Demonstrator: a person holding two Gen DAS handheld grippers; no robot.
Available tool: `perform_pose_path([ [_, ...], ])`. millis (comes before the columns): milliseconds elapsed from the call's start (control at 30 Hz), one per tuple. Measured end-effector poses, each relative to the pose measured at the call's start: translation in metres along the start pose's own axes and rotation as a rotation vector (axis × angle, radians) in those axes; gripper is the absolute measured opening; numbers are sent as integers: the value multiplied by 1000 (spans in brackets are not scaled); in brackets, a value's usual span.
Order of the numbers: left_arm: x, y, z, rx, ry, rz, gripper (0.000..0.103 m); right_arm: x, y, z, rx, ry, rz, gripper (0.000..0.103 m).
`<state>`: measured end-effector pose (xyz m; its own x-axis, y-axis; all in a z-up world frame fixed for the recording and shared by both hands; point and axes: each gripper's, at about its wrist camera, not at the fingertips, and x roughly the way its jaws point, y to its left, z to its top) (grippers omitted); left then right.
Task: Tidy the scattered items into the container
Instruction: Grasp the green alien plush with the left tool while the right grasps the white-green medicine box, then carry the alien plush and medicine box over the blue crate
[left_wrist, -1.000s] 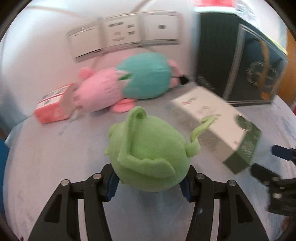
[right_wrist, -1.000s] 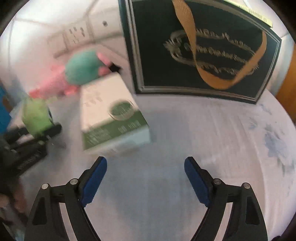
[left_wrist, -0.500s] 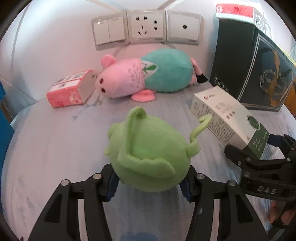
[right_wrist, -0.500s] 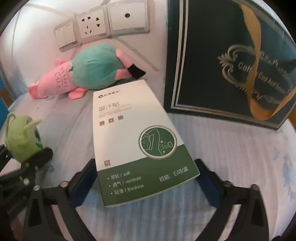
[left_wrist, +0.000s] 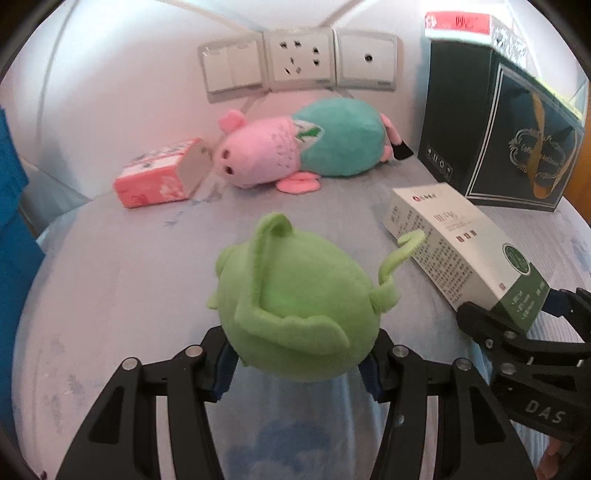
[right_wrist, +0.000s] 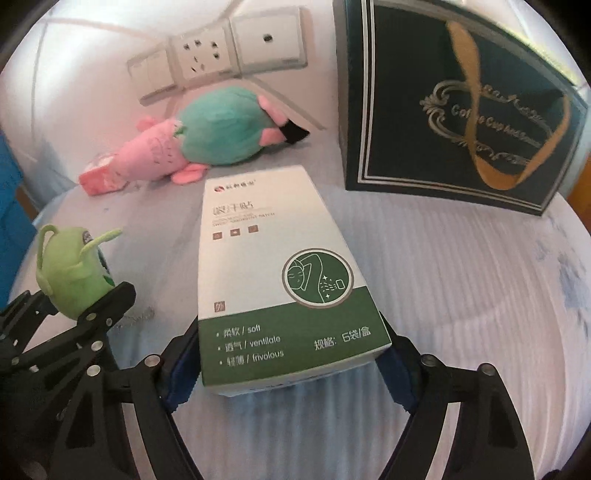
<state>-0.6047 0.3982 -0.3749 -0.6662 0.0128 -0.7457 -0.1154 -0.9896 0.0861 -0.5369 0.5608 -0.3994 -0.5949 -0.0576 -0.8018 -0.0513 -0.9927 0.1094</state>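
Mid-pickup on both sides: left claw (left_wrist: 299, 365) clamped on the green plush toy (left_wrist: 295, 306) at lower centre of the left view; right claw (right_wrist: 291, 373) just closing around the near end of the white-and-green box (right_wrist: 280, 280), blue pads (right_wrist: 181, 373) at its sides, firm contact impossible to tell. Next, judged: firm the box grip, lift, carry both to the container, nowhere clearly in view. Pink plush pig (left_wrist: 295, 151) and pink pack (left_wrist: 159, 177) left on the counter (left_wrist: 122, 258) near the wall, upper centre.

Light: soft, even daylight, fairly bright, slightly pink on the wall (left_wrist: 110, 92).
Shadows: faint, short ones under the green plush toy (left_wrist: 295, 314).
Glare: sheen on the dark box (right_wrist: 461, 110) (upper right).
Blur: slight.
Distortion: fisheye bending, dark corners.
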Motion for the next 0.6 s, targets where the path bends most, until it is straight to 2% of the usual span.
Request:
perform_pose_path([
  [267, -72, 36, -6, -15, -73, 37, 54, -79, 42, -1, -57, -106, 27, 79],
  [600, -165, 100, -10, -75, -134, 112, 54, -169, 132, 11, -160, -228, 112, 79],
])
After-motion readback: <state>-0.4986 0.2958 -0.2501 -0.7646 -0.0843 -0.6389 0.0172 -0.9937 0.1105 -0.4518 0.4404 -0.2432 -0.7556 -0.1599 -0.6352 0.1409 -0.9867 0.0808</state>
